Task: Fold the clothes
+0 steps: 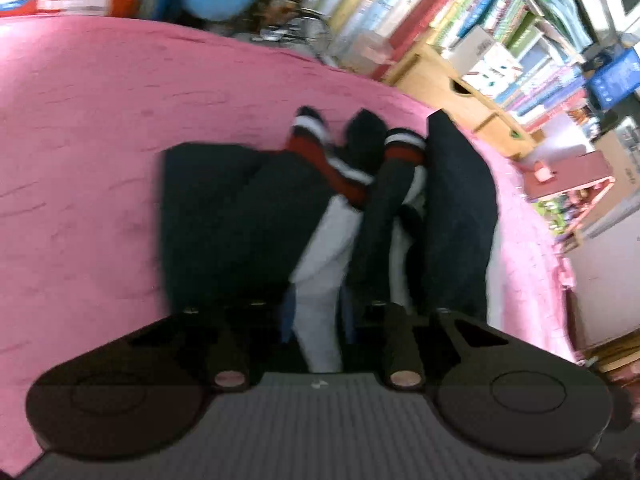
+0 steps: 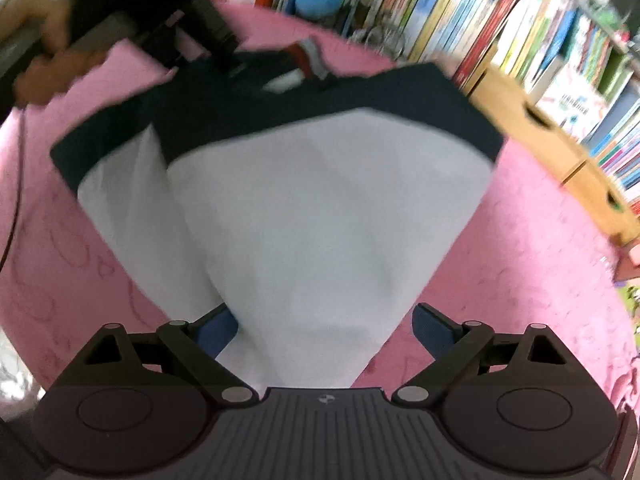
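Seeing sweater (image 1: 328,216) on pink cover (image 1: 80,160), navy and white, striped cuffs (image 1: 404,144) bunched at far end. Our left gripper (image 1: 318,320) has jaws closed on white fabric strip near its hem. Our right gripper (image 2: 324,324) has jaws spread wide, white panel draped between blue pads (image 2: 432,328), not pinched. Hand (image 2: 44,64) holding other tool visible top left in right wrist view. Bookshelf (image 2: 500,28) behind, blurred.
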